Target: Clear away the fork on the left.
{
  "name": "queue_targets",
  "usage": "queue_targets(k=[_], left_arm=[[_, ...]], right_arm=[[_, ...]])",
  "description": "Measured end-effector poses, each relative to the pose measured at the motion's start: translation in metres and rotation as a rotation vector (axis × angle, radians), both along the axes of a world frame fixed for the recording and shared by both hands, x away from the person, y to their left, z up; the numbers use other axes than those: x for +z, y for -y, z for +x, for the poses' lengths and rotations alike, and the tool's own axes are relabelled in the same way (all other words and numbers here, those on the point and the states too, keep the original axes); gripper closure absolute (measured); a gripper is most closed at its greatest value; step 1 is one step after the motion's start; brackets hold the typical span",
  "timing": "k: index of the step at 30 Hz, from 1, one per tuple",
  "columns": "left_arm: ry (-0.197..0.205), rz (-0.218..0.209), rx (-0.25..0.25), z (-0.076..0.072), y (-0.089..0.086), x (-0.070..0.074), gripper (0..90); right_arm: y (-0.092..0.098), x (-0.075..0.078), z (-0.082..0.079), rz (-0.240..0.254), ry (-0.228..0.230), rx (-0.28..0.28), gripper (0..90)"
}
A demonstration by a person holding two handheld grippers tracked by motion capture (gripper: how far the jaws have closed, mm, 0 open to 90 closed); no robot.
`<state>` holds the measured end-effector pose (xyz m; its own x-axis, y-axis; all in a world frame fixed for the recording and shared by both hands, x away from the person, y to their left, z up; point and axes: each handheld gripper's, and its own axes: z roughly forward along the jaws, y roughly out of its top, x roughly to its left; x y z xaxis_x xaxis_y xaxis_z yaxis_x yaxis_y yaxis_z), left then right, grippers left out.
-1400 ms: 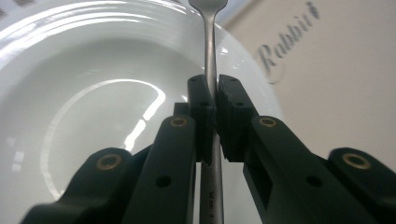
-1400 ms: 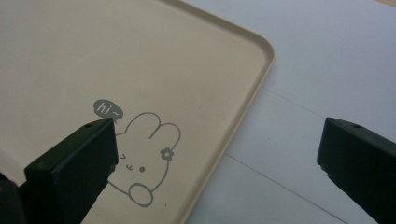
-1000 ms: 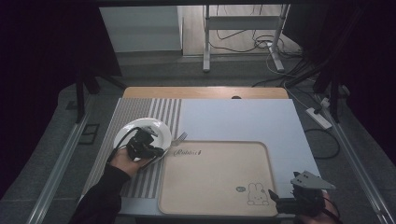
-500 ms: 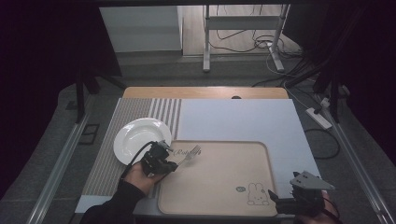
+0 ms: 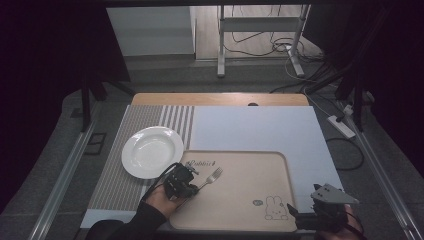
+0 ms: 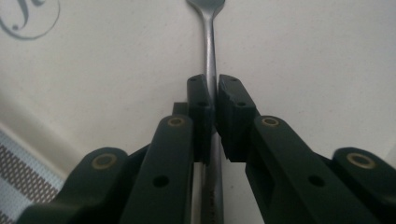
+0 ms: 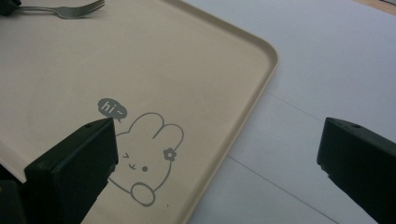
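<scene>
the left gripper [image 6: 212, 100] has just been loosening its jaws, pads beside the fork [image 5: 212, 176] handle, over the tray [image 5: 260, 165], right of the plate [image 5: 152, 151].

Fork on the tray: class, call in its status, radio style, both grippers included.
Left gripper jaws just easing open, fork handle between them, over tray. Right gripper open, empty. Nothing in the way.
</scene>
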<state>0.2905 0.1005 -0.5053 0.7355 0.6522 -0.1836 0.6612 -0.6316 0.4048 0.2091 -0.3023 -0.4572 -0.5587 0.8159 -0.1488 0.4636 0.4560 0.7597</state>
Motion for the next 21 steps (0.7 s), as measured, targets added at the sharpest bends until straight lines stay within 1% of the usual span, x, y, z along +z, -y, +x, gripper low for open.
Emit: queue_targets(k=[1,2,4,6,7,8,9,11,12,13,15,18,21], left_arm=[[0.008,-0.021,0.001,0.001,0.000,0.002,77.1],[0.025,-0.034,-0.004,0.002,0.000,0.005,74.9],[0.053,-0.059,-0.021,0.003,0.004,0.010,74.6],[0.056,-0.072,-0.044,0.005,0.009,0.011,82.0],[0.049,-0.079,-0.061,0.006,0.013,0.010,86.5],[0.036,-0.083,-0.069,0.007,0.017,0.008,88.8],[0.026,-0.076,-0.074,0.008,0.021,0.006,88.9],[0.031,-0.052,-0.081,0.010,0.026,0.000,89.0],[0.034,-0.031,-0.092,0.011,0.027,-0.002,89.0],[0.039,-0.022,-0.092,0.012,0.028,-0.004,88.9],[0.042,-0.026,-0.089,0.013,0.025,-0.005,89.0],[0.050,-0.021,-0.060,0.016,0.019,-0.006,89.0],[0.047,-0.020,-0.041,0.020,0.011,-0.006,88.9]], right_arm=[[0.000,0.000,0.000,0.000,0.001,-0.001,0.0],[0.000,0.000,0.000,0.001,0.001,-0.001,0.0],[0.000,0.000,0.000,0.000,0.000,0.001,0.0],[-0.001,0.000,0.001,-0.003,0.002,0.003,0.0],[-0.001,0.000,0.001,-0.004,0.002,0.003,0.0],[-0.001,0.000,0.001,-0.005,0.002,0.003,0.0],[-0.001,0.000,0.001,-0.004,0.002,0.004,0.0],[-0.001,0.000,0.001,-0.003,0.001,0.003,0.0],[0.000,0.000,0.001,-0.001,0.001,0.002,0.0],[0.000,0.000,0.001,0.000,0.001,-0.001,0.0],[0.000,0.000,0.001,0.003,0.001,-0.005,0.0],[0.001,0.000,0.001,0.008,0.000,-0.007,0.0],[0.001,0.000,0.001,0.008,0.001,-0.007,0.0]])
